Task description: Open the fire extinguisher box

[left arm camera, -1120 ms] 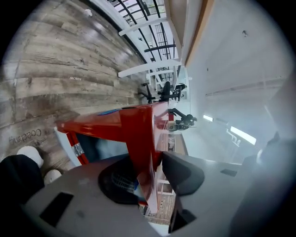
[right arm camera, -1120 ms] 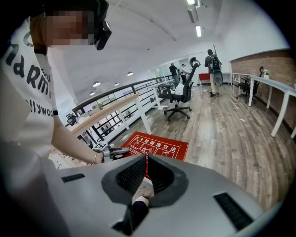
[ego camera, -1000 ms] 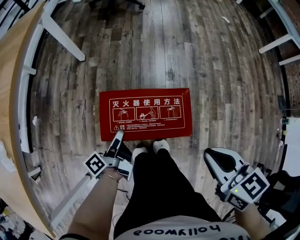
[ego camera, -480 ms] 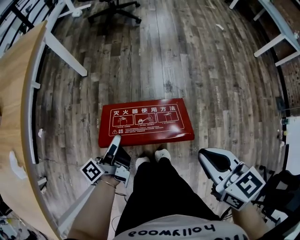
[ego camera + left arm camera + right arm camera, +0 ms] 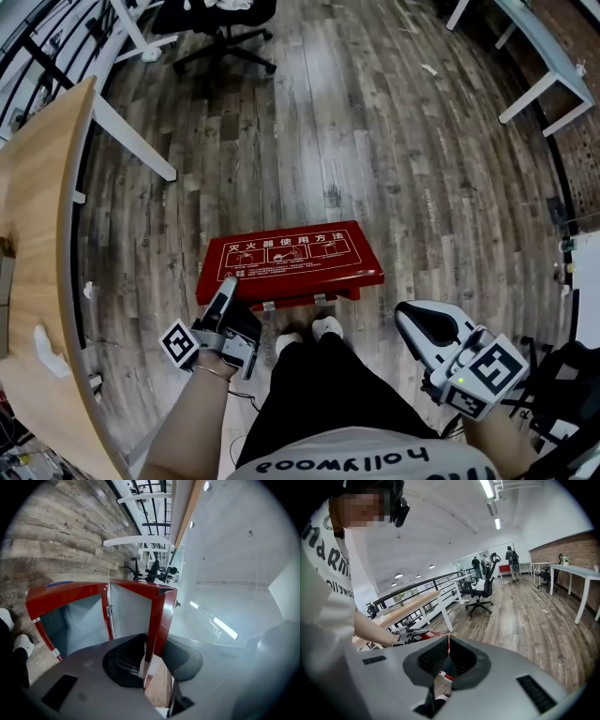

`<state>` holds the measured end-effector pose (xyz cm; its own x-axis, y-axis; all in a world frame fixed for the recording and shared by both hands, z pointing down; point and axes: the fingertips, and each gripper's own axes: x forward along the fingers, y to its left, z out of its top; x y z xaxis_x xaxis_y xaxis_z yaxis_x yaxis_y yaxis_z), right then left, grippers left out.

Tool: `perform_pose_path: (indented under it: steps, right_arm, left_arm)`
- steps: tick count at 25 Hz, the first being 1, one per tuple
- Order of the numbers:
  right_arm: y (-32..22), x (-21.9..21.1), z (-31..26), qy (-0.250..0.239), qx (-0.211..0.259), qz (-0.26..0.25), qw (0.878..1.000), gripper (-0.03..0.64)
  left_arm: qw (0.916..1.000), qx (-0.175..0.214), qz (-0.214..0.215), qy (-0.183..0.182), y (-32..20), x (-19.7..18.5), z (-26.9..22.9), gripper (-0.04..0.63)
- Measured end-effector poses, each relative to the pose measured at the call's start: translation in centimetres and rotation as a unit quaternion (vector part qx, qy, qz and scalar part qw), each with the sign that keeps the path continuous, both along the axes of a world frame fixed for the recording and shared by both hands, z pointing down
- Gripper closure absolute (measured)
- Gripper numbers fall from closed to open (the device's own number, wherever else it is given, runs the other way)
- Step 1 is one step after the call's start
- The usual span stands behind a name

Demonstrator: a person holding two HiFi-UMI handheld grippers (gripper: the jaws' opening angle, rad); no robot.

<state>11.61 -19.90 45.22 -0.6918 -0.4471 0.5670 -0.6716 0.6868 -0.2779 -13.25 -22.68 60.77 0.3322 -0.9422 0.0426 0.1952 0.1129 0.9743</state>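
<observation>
The left gripper [image 5: 227, 285] reached out level at the person's left. Its jaws had just been closing and clamped the near edge of the red lid [image 5: 291, 255]. The right gripper [image 5: 410, 323] tilted downward, jaws together, empty.

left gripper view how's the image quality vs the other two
Left gripper view: right half is pale haze with glare off a ceiling light; the red lid is sharp. Head view: evenly lit, floorboards bowed by the wide lens. Right gripper view: clear.
</observation>
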Motion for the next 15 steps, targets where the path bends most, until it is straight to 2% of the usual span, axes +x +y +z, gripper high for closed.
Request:
perform_pose_path:
  steps: [9,15]
  right_arm:
    - [-1.3,0.0,-0.9,-0.002,0.01,0.001,1.0,0.604]
    - [-1.6,-0.1,-0.6,-0.001,0.003,-0.001,1.0,0.604]
  left_arm:
    - [0.9988,0.011,0.045,-0.016,-3.4,-0.4,-1.8,0.48]
    - [0.9986,0.019,0.049,0.001,-5.3,-0.9,-2.4,0.463]
